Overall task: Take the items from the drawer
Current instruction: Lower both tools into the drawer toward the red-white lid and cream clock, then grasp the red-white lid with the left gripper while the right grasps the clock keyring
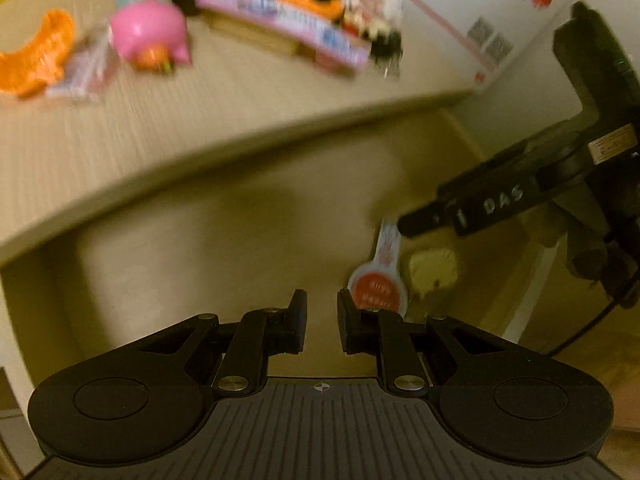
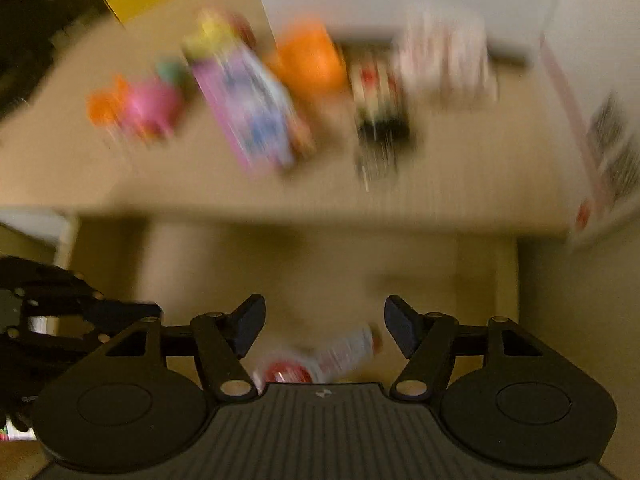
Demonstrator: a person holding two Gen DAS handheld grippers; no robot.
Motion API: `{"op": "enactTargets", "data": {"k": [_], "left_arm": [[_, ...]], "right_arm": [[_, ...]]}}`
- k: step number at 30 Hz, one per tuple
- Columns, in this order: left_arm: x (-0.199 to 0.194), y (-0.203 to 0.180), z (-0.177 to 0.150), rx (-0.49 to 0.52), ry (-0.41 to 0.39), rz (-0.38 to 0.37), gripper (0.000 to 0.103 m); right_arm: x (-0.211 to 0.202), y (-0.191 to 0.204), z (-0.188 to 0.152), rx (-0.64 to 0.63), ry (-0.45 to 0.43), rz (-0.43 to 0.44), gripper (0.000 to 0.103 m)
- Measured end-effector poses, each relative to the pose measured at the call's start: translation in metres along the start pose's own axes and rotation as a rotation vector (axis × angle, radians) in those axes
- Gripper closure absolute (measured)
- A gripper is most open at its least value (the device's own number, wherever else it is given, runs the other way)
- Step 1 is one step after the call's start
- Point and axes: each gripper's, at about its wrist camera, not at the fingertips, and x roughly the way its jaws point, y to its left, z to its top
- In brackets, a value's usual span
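- Drawer interior (image 1: pixel 224 248), a pale wooden box open below the light wood-grain tabletop (image 1: pixel 168 132), fills the middle of the left wrist view.
- The left gripper (image 1: pixel 322 324), black with two hinged fingers, points down into the drawer; its jaws stand a narrow gap apart with nothing between them.
- A white paddle-shaped packet with a round red label (image 1: pixel 378 284) lies on the drawer floor just beside the right-hand finger, and a small pale yellow item (image 1: pixel 434 270) lies just to its right.
- The right gripper's black body (image 1: pixel 520 196) reaches in from the right edge, its tip near the packet's narrow end.
- On the tabletop sit a pink round toy (image 1: pixel 148 36), an orange curved plastic piece (image 1: pixel 36 56), a long purple printed box (image 1: pixel 284 28) and a second orange piece (image 1: pixel 308 0), all blurred.
- In the right wrist view everything is heavily smeared.
- The right gripper (image 2: pixel 324 326) hangs over the open drawer (image 2: pixel 320 272) with its jaws spread wide and empty.
- The white and red packet (image 2: pixel 320 358) lies beneath and between the fingers, partly hidden by the gripper body; whether the fingers touch it I cannot tell.
- The left gripper (image 2: pixel 80 312) shows as a dark shape at the left edge.
- Above, the tabletop (image 2: pixel 120 176) carries the purple box (image 2: pixel 248 108), the pink toy (image 2: pixel 152 108) and an orange blur (image 2: pixel 308 60).
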Motion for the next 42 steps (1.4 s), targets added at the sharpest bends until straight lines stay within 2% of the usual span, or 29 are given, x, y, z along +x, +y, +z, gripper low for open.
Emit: {"op": "enactTargets", "data": {"k": [2, 5, 10, 14, 17, 20, 23, 25, 27, 32, 35, 39, 42], "left_arm": [[0.003, 0.004, 0.001, -0.004, 0.016, -0.001, 0.085], [0.007, 0.005, 0.003, -0.005, 0.024, 0.009, 0.085], [0.008, 0.006, 0.008, -0.003, 0.024, 0.014, 0.085], [0.008, 0.007, 0.010, -0.005, 0.024, 0.015, 0.085], [0.009, 0.008, 0.011, -0.006, 0.027, 0.020, 0.085], [0.010, 0.007, 0.011, -0.007, 0.028, 0.021, 0.085], [0.012, 0.008, 0.010, -0.012, 0.033, 0.025, 0.085], [0.014, 0.007, 0.009, -0.012, 0.039, 0.033, 0.085], [0.013, 0.008, 0.008, -0.009, 0.045, 0.039, 0.085], [0.018, 0.009, 0.009, -0.003, 0.058, 0.074, 0.085], [0.024, 0.004, 0.016, 0.004, 0.040, 0.111, 0.085], [0.039, -0.005, 0.023, 0.016, 0.025, 0.167, 0.085], [0.048, -0.019, 0.026, 0.085, 0.016, 0.189, 0.085]], "right_arm": [[0.021, -0.005, -0.008, 0.017, 0.071, -0.013, 0.036], [0.040, -0.006, -0.018, 0.001, 0.132, -0.047, 0.036], [0.058, -0.004, -0.026, -0.015, 0.187, -0.058, 0.036], [0.064, -0.001, -0.031, -0.039, 0.199, -0.076, 0.036], [0.062, 0.005, -0.033, -0.090, 0.178, -0.084, 0.047], [0.061, 0.008, -0.032, -0.079, 0.166, -0.049, 0.047], [0.061, 0.010, -0.027, -0.033, 0.149, 0.023, 0.047], [0.060, 0.011, -0.018, 0.018, 0.118, 0.100, 0.047], [0.057, 0.011, -0.011, 0.051, 0.087, 0.135, 0.047], [0.052, 0.013, -0.007, -0.009, 0.053, 0.036, 0.047], [0.053, 0.002, -0.005, 0.031, 0.040, 0.018, 0.046], [0.059, 0.003, -0.014, 0.033, -0.004, -0.036, 0.042], [0.063, 0.006, -0.029, 0.036, -0.026, -0.045, 0.035]]}}
